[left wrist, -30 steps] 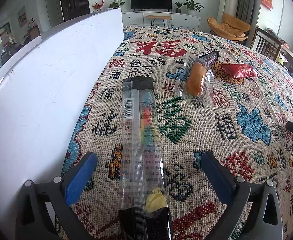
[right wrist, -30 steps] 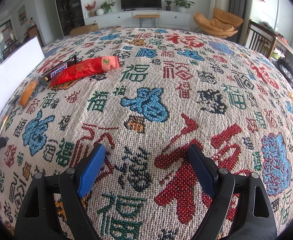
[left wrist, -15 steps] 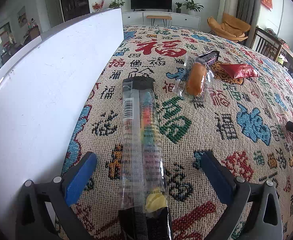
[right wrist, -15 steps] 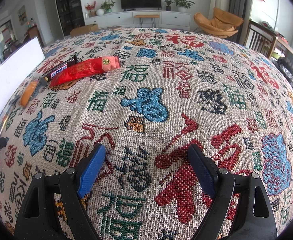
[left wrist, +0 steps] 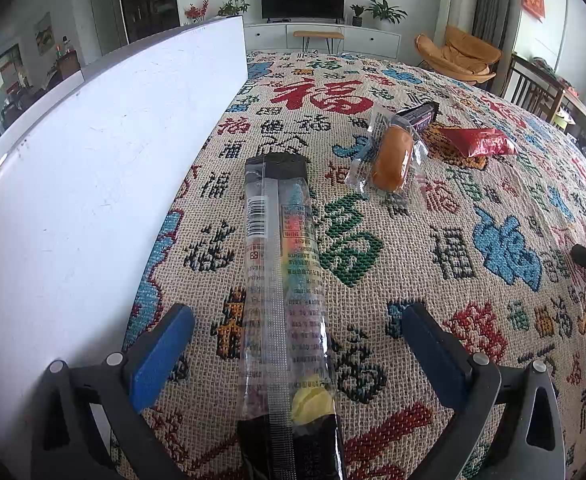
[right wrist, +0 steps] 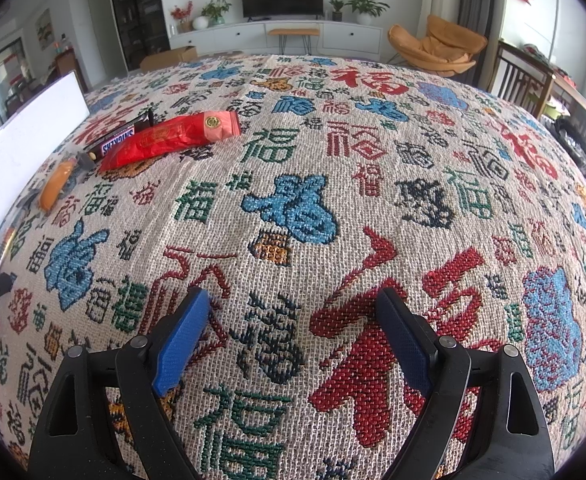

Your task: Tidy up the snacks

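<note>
Cloth: beige weave, red/blue/green/black characters. Box: plain white. Far wrapper: red, gold emblem. Bun: orange. Gripper pads: blue.

The long clear snack packet runs off the bottom edge, its near end cut off. The chocolate bar lies partly hidden behind the wrapped bun. The packet's small print is unreadable.
</note>
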